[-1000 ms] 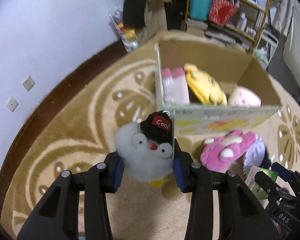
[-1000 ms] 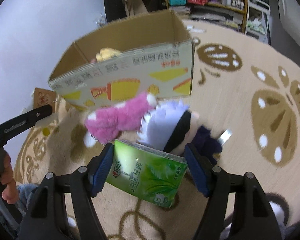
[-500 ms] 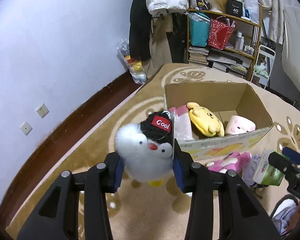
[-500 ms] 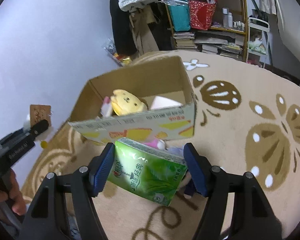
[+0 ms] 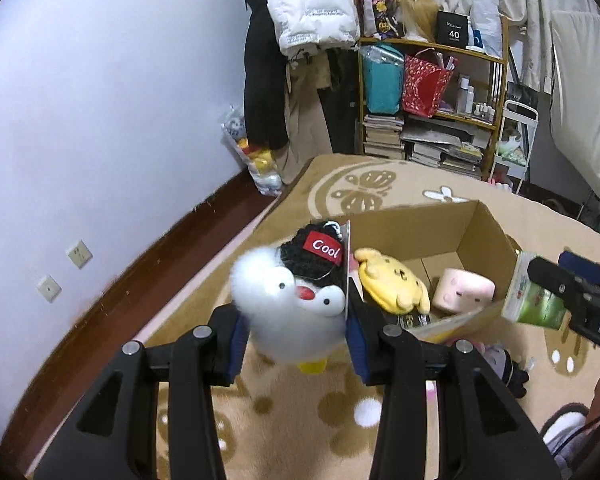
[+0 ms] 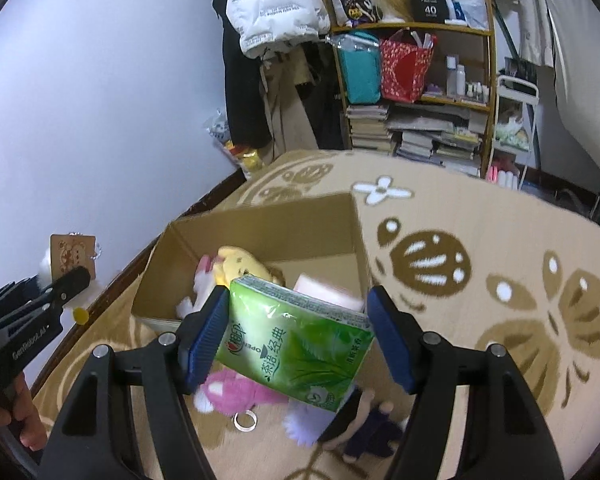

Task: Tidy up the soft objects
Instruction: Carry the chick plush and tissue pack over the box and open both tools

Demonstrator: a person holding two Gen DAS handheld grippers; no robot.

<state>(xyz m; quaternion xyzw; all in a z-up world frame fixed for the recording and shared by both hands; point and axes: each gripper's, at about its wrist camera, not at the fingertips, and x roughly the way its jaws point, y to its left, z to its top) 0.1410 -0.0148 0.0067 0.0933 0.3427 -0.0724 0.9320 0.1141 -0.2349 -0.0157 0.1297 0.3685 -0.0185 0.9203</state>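
**Plush Penguin and Tissue Pack Held Above Open Box**

The left gripper [image 5: 296, 334] clamps a fluffy white plush penguin in a black knitted "Cool" cap [image 5: 296, 300], held in the air beside the near left corner of the open brown cardboard box [image 5: 412, 228] on the beige patterned carpet [image 6: 480, 216]. The right gripper [image 6: 296, 340] grips a green plastic-wrapped tissue pack [image 6: 296, 344] over the box's near edge. Inside lie a yellow plush dog [image 5: 392, 282] and a pink marshmallow-shaped cushion [image 5: 462, 290]. A pink plush toy [image 6: 236, 394] and a white-haired, dark-clothed doll [image 6: 356, 428] lie on the carpet outside.
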